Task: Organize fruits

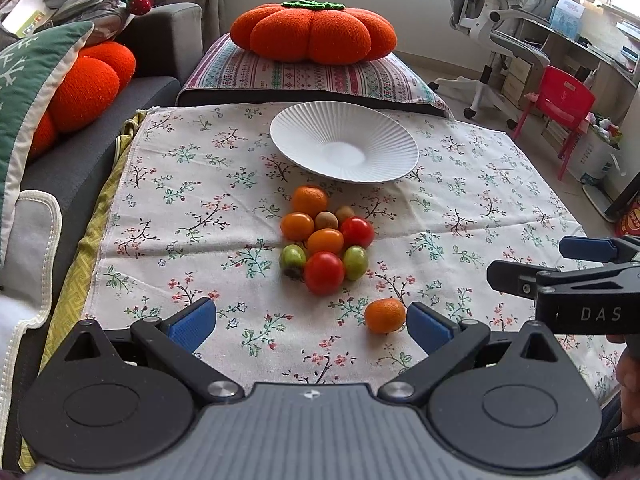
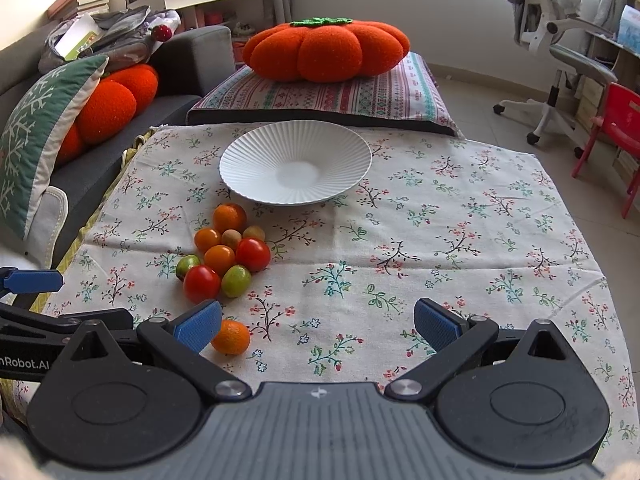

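A cluster of small fruits point(image 1: 324, 236) lies on the floral cloth: oranges, red and orange tomatoes, green fruits and brown ones. It also shows in the right wrist view point(image 2: 224, 254). One lone orange point(image 1: 385, 315) lies apart, just left of my left gripper's right pad; it shows by my right gripper's left pad too point(image 2: 231, 337). An empty white ribbed plate point(image 1: 344, 147) point(image 2: 295, 162) sits behind the cluster. My left gripper point(image 1: 311, 326) is open and empty. My right gripper point(image 2: 318, 326) is open and empty, right of the fruits.
The floral cloth point(image 2: 460, 240) covers a low table. A pumpkin cushion point(image 1: 313, 31) rests on a striped pillow behind it. A grey sofa with cushions point(image 1: 60, 92) runs along the left. An office chair point(image 1: 500, 36) and a red child's chair point(image 1: 564, 100) stand at right.
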